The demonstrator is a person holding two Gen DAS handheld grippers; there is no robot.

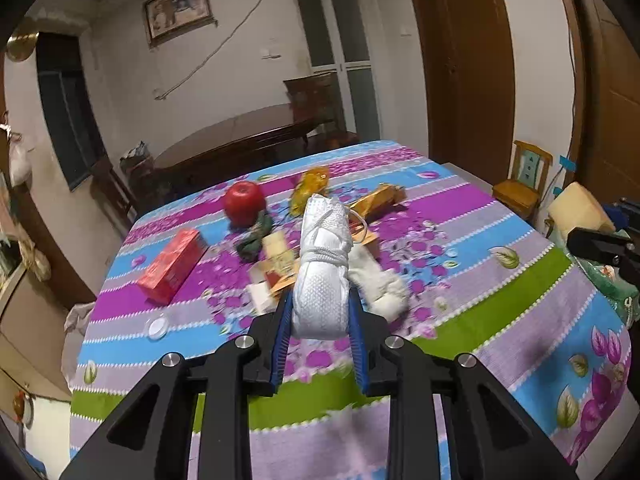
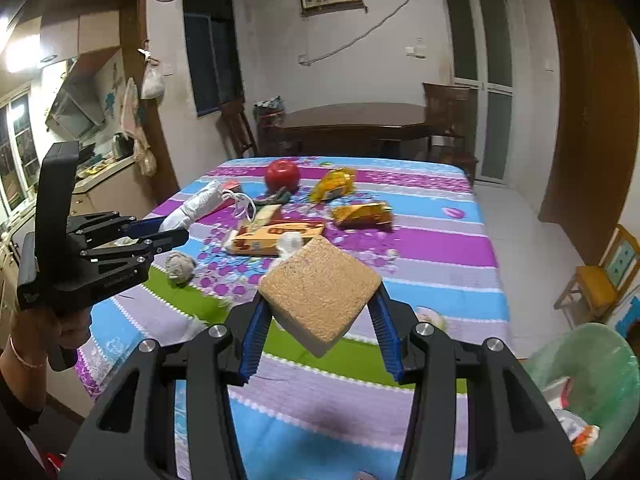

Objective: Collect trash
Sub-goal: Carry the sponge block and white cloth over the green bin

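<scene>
Right gripper point(image 2: 320, 320), closest to the lens in the right wrist view, is clenched on a tan sponge block point(image 2: 320, 292), blue pads pressing two opposite corners so the block sits diamond-wise, rough speckled face up, clear of the floral tablecloth point(image 2: 440, 248). Key relation for what's next: a pale green bin point(image 2: 592, 364) w/ scraps already inside sits low at the right edge of that view, off the table's near right corner, so it lies right of and below the sponge, much nearer the right hand than the left. Left gripper point(image 1: 320, 320) is clenched on a rolled white face mask point(image 1: 322, 268) bound w/ its own ear cord; the roll's long axis runs straight out along the fingers, away from the lens, the far end sticking well past the tips, held above the cloth. In the right wrist view that gripper shows at far left, over the table's left edge, so it's well apart from the bin and would prob have to cross the table width to drop. Both grippers point moderately downward over the near part of the table. Still lying on the cloth: red carton point(image 1: 172, 266), red apple point(image 1: 244, 200), yellow wrapper point(image 1: 310, 188), gold packet point(image 1: 380, 198), flattened yellow box point(image 2: 272, 236), grey wad point(image 2: 180, 266), white crumpled tissue point(image 1: 380, 280), small clear lid point(image 1: 158, 326). Judging by layout, sponge goes first w/ a short swing right and down; mask follows
</scene>
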